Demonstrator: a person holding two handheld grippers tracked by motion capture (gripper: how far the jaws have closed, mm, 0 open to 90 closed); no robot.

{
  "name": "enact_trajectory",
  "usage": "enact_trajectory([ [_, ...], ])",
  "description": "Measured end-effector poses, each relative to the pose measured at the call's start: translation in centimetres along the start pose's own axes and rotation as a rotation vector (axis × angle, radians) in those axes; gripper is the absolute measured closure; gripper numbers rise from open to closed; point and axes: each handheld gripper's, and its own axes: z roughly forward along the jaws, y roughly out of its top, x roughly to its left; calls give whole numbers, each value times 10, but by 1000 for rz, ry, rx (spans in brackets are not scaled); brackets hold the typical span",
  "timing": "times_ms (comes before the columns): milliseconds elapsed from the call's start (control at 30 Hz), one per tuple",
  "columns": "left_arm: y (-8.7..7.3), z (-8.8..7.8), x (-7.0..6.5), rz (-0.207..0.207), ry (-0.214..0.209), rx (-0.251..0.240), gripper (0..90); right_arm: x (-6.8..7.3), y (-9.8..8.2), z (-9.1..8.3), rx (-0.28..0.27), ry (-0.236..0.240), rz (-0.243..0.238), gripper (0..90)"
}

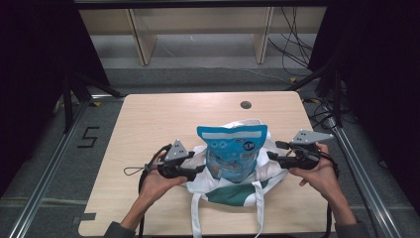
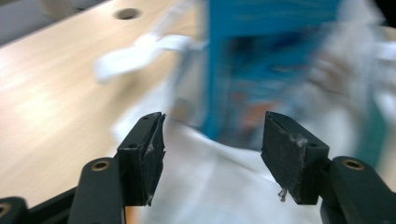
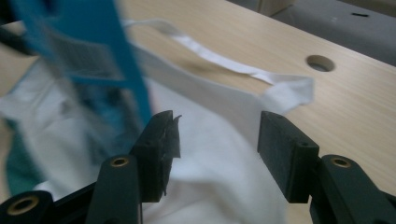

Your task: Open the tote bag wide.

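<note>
Blue pouch (image 1: 232,152) stands in white tote bag (image 1: 225,191) on bench (image 1: 148,119), between left gripper (image 1: 202,169) and right gripper (image 1: 270,155); both jaws spread, empty. Release step; next likely regrasping the bag's rim.

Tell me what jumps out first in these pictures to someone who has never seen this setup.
The bright blue snack pouch stands upright in the middle of the near half of the wooden table, sitting in a white tote bag with a green patch and long white straps. On either side of it, the left gripper and the right gripper point inward at the bag, both with jaws open and nothing pinched between them.
</note>
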Motion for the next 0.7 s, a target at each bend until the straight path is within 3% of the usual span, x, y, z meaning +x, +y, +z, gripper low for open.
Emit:
enact_trajectory([
  [133, 2, 23, 15, -23, 25, 63, 381, 21, -9, -10, 18, 92, -51, 459],
  [167, 2, 29, 19, -17, 22, 73, 403, 27, -12, -11, 29, 124, -37, 457],
  [200, 4, 33, 24, -2, 23, 89, 433, 30, -16, -10, 20, 144, -54, 455],
  [233, 4, 37, 26, -37, 29, 70, 448, 37, -20, -10, 45, 166, -53, 446],
  [267, 5, 40, 30, -58, 11, 67, 482, 40, -22, -8, 52, 170, -68, 440],
  [300, 7, 44, 35, -63, -9, 44, 546, 44, -23, -5, 64, 180, -88, 437],
  [333, 9, 46, 40, -51, -20, 53, 611, 49, -24, -1, 74, 191, -106, 432],
  [367, 10, 49, 42, -59, -19, 42, 664, 52, -24, 3, 89, 203, -127, 430],
  [400, 13, 52, 46, -68, -20, 48, 710, 57, -24, 5, 101, 208, -116, 431],
  [433, 16, 57, 48, -85, -6, 31, 756, 59, -23, 9, 102, 225, -145, 439],
  [467, 18, 62, 52, -115, 3, 8, 795, 62, -23, 13, 103, 237, -164, 462],
  [533, 21, 71, 61, -126, 15, 47, 841, 68, -25, 18, 137, 245, -219, 595],
  [567, 22, 76, 65, -138, 20, 65, 847, 70, -27, 19, 161, 228, -239, 683],
  [633, 21, 86, 72, -172, 26, 84, 852, 71, -32, 21, 200, 213, -275, 769],
  [700, 16, 92, 78, -218, 40, 110, 854, 70, -36, 20, 223, 206, -281, 821],
])
